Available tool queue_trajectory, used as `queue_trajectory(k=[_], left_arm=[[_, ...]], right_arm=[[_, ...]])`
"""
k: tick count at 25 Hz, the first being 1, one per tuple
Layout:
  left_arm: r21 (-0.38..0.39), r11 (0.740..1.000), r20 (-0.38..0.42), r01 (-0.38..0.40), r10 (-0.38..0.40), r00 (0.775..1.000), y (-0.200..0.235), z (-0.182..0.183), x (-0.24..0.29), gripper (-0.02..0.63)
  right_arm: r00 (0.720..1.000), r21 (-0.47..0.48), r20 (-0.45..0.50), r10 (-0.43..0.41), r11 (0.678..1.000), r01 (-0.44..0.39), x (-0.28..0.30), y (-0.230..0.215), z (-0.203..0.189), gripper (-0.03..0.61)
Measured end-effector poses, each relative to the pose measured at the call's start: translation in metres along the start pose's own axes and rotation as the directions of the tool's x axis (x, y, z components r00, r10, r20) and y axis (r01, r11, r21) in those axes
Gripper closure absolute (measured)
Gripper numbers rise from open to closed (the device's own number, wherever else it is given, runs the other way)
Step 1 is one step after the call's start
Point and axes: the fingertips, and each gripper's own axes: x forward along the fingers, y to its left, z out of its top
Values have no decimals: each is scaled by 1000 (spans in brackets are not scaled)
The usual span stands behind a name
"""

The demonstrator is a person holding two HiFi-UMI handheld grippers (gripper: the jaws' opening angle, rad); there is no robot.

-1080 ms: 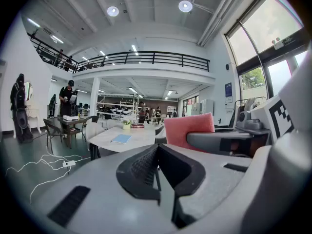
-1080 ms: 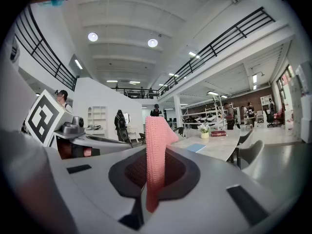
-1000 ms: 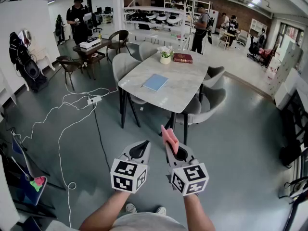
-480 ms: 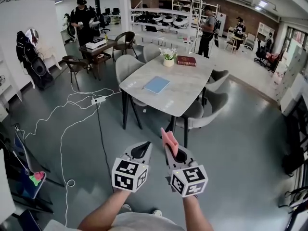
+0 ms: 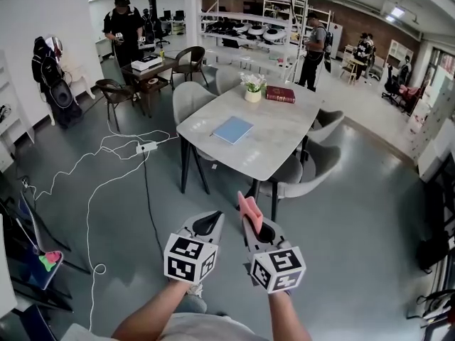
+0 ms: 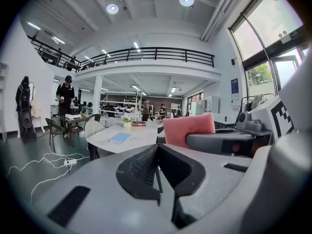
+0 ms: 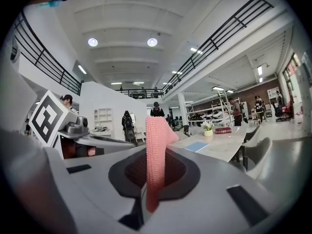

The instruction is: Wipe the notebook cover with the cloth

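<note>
A light blue notebook (image 5: pixel 233 129) lies flat on the pale marble table (image 5: pixel 284 144), several steps ahead of me; it also shows small as the notebook (image 6: pixel 120 138) and the notebook (image 7: pixel 197 146). My right gripper (image 5: pixel 250 215) is shut on a pink cloth (image 5: pixel 249 209), which stands up from the jaws as the cloth (image 7: pixel 156 152). My left gripper (image 5: pixel 207 223) is shut with nothing in it, its jaws pressed together (image 6: pixel 157 165). Both grippers hover side by side over the floor, short of the table.
A flower pot (image 5: pixel 253 89) and a dark red book (image 5: pixel 281 94) sit at the table's far end. Grey chairs (image 5: pixel 302 176) ring the table. White cables and a power strip (image 5: pixel 140 148) trail over the floor to the left. People stand further back.
The table has drawn slightly nearer and lower in the head view as I walk forward. Both grippers keep their pose, the cloth still held.
</note>
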Motion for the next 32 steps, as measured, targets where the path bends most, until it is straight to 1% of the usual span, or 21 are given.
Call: queue_trajectory(k=[4, 8, 11, 16, 21, 27, 32], left_arm=[[-8, 1000, 4, 4, -4, 1000, 20, 0, 22, 606], [-26, 999, 6, 19, -19, 1000, 52, 4, 52, 606], [-31, 999, -4, 38, -39, 999, 82, 10, 76, 606], [-43, 997, -25, 68, -69, 997, 145, 21, 118, 606], [-50, 992, -33, 120, -122, 992, 193, 36, 155, 606], [-68, 985, -38, 157, -160, 986, 242, 41, 186, 606], [-73, 981, -36, 177, -180, 983, 271, 49, 202, 606]], right_arm=[[1000, -8, -17, -1, 1000, 0, 27, -11, -5, 563], [999, -13, -43, -11, 1000, 10, 66, -23, -9, 563], [998, -13, -58, -24, 1000, 23, 105, -31, -6, 563], [995, -17, -80, -52, 999, 51, 175, -42, 2, 563], [990, -23, -110, -88, 996, 86, 238, -51, 9, 563], [984, -27, -133, -117, 993, 114, 298, -56, 11, 563], [981, -33, -145, -131, 991, 127, 334, -56, 15, 563]])
